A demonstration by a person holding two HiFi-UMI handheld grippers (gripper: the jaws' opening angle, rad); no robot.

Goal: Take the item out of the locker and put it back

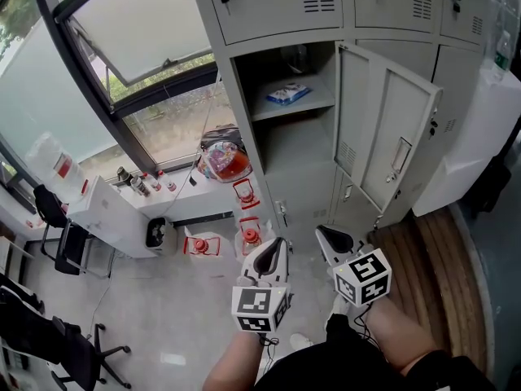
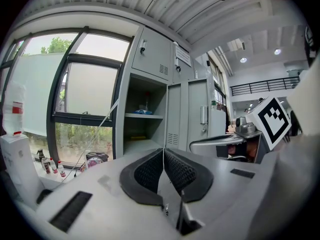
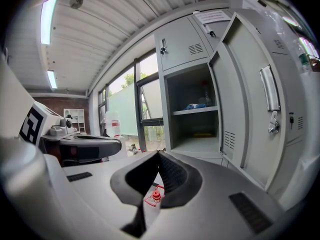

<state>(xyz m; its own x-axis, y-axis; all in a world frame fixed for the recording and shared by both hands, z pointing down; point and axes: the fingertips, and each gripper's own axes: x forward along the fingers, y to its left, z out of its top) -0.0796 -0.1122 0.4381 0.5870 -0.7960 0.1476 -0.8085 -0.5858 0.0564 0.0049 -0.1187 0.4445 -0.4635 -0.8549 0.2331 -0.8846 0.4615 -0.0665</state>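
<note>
Nearest, low in the head view, the left hand-held gripper (image 1: 277, 244) and the right hand-held gripper (image 1: 324, 235) were side by side, each with its jaws pressed together and nothing between them. Beyond them stood the grey locker (image 1: 242, 96), its door (image 1: 383, 133) swung open to the right. Farthest in, the blue-and-white packet (image 1: 287, 94) lay on the locker's upper shelf (image 1: 313, 103), well apart from both.
</note>
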